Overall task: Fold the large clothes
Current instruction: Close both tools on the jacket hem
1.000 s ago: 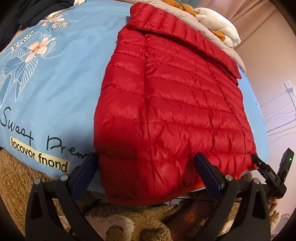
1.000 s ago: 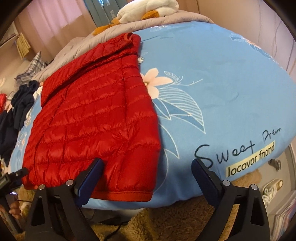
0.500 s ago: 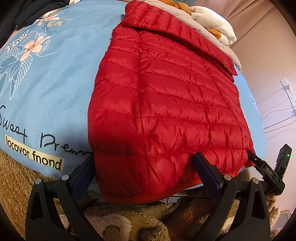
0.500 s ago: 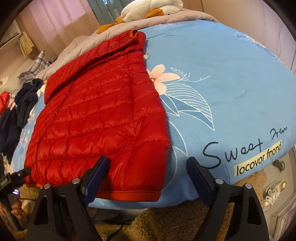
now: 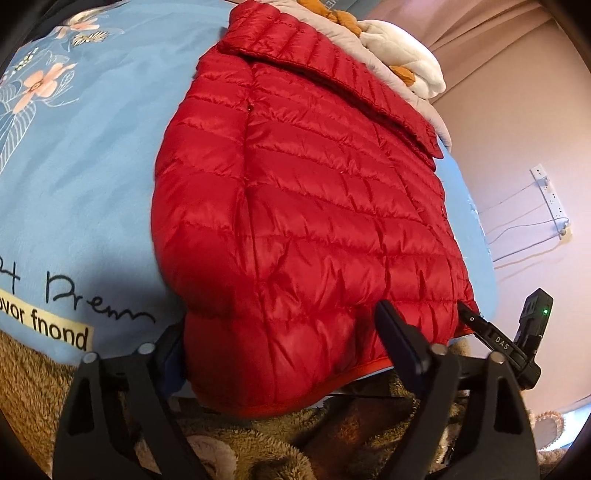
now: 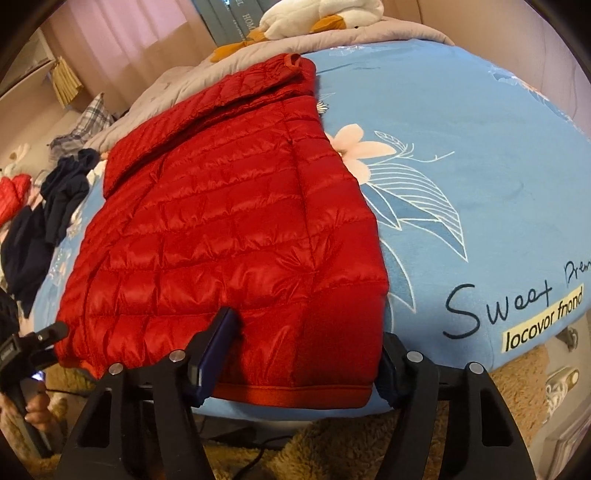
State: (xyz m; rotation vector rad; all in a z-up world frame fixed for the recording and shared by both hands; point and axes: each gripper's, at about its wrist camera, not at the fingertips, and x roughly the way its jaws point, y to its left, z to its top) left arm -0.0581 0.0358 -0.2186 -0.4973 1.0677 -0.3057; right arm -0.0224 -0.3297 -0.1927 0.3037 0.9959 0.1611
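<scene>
The red puffer jacket (image 5: 306, 206) lies flat on the blue bedspread (image 6: 461, 155) (already narrowed), its hem between both grippers' jaws. The left gripper (image 5: 284, 332) and right gripper (image 6: 306, 347) have been closing, apparently not yet pinching, probably to lift the hem.

Bed (image 6: 461, 155) covered by blue floral sheet with black lettering. Grey quilt (image 6: 369, 35) and white plush toy (image 6: 317, 13) at far end. Pink curtains (image 6: 122, 33) lit from behind. Beige wall (image 5: 517, 122) carries power strip (image 5: 552, 201) with cables. Brown fleece blanket (image 5: 29, 373) below bed edge.
</scene>
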